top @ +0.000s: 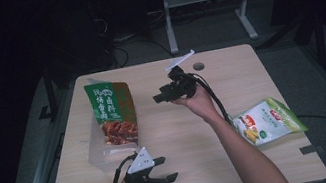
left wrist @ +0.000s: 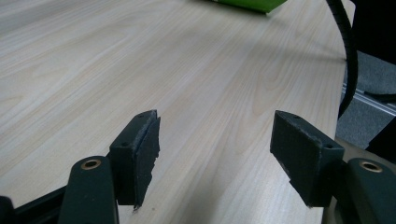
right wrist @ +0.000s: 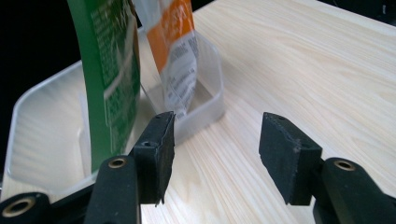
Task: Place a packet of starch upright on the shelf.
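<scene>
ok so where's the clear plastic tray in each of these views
High view: clear tray left of centre, holding the green snack bag.
Left gripper view: not in it.
Right gripper view: tray at left, beyond the right tool.
Shared landmark: the wooden table.

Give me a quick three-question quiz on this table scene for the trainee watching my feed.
1. True or false: the right gripper grips the green snack bag.
2. Which bag lies near the table's right edge? A) yellow-green corn snack bag B) blue bag C) red bag
3. What holds the upright bags, seen in the right gripper view?

Key
1. False; its jaws stand open, empty.
2. A
3. A clear plastic tray.

The left gripper is open too.
</scene>
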`<state>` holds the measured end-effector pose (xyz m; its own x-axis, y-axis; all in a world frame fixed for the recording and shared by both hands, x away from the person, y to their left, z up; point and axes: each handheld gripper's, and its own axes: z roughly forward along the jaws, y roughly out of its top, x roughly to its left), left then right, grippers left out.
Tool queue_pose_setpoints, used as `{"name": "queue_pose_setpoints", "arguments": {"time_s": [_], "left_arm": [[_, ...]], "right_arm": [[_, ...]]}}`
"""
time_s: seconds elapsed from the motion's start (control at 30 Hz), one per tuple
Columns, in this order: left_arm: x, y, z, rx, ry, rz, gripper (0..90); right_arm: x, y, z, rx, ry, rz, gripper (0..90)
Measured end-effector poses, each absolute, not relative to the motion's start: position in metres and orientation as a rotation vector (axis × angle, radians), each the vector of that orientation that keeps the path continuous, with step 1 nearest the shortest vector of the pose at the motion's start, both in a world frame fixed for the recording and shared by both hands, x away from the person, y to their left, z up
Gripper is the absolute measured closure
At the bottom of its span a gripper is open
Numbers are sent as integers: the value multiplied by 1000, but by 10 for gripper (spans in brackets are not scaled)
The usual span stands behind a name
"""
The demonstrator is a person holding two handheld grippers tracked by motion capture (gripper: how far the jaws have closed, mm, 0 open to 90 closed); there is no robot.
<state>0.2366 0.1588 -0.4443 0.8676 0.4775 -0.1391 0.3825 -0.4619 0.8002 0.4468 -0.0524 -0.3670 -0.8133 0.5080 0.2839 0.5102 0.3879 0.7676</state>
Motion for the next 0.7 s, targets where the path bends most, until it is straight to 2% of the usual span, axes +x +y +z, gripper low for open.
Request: {"name": "queue_pose_setpoints", "arguments": {"time_s": [0.7], "left_arm": [[238, 160, -444, 2110, 628, 144, 316]], "right_arm": [[421, -103, -364, -1062, -2643, -1403, 365]]}}
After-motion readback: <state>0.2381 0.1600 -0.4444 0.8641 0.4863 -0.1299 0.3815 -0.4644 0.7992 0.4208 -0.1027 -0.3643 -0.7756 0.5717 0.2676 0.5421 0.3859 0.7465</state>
